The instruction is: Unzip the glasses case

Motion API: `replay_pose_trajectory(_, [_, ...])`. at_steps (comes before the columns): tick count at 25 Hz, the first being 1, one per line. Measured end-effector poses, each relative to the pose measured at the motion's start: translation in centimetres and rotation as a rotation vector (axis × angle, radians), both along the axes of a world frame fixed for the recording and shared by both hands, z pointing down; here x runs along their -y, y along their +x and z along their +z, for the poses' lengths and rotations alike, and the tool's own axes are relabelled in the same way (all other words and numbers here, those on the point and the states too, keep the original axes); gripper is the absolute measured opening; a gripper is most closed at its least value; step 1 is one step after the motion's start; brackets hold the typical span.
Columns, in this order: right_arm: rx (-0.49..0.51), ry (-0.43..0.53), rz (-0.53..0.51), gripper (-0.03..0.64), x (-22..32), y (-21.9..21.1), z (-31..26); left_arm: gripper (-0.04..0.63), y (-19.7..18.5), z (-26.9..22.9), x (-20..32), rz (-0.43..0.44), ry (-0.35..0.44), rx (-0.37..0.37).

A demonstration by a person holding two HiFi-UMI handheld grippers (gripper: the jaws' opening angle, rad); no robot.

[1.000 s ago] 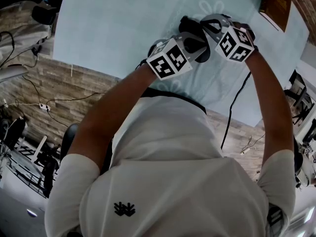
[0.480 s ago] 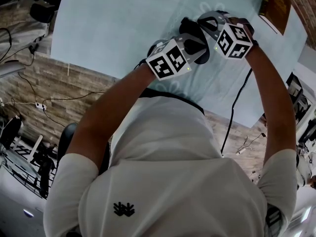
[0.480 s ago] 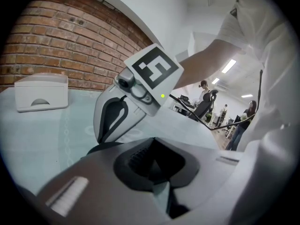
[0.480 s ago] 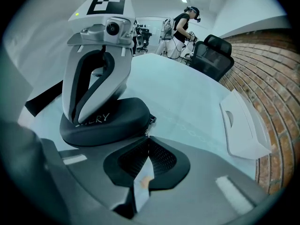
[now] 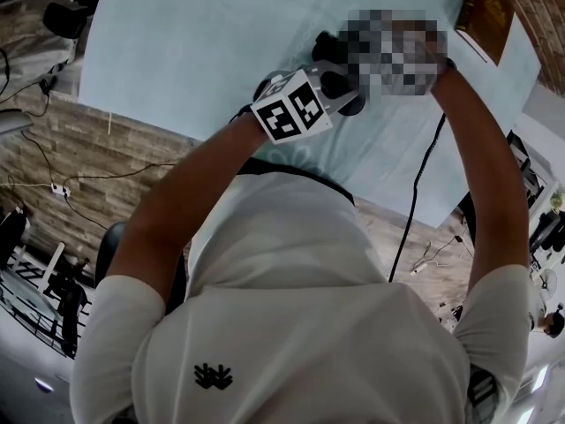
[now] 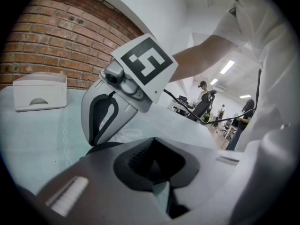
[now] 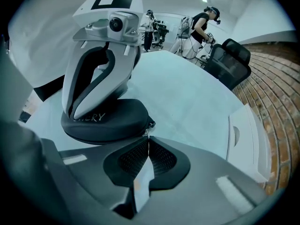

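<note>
The right gripper (image 7: 148,139) now sits farther out over the bench (image 5: 194,51) than a second ago. In the head view it has shifted up and to the left, and the right forearm (image 5: 477,166) stretches out longer behind it. The marker cube (image 5: 291,106) of the left gripper (image 6: 152,142) has slid a little to the left. The head camera has drifted too. The bench's near edge, the brown book (image 5: 484,11) and the shirt logo (image 5: 212,376) all stand slightly farther left in the picture than before.

One glasses case (image 7: 105,122), two claws (image 6: 152,142) (image 7: 148,138)
</note>
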State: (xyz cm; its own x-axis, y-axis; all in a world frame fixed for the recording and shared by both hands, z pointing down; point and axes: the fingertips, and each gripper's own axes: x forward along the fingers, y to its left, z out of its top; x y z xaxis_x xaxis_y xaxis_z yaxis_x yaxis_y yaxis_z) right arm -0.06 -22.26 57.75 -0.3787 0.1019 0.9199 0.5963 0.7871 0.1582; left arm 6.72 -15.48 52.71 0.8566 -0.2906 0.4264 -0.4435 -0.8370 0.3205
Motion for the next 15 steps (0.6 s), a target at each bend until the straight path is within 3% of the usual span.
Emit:
replay_pose_trajectory(7, [-0.032, 0.013, -0.081, 0.005, 0.06, -0.59, 0.17, 0.055, 0.03, -0.01, 0.03, 0.008, 0.001, -0.005])
replay_pose_trajectory(15, [-0.071, -0.048, -0.106, 0.006, -0.05, -0.63, 0.71, 0.055, 0.02, -0.03, 0.03, 0.007, 0.010, -0.006])
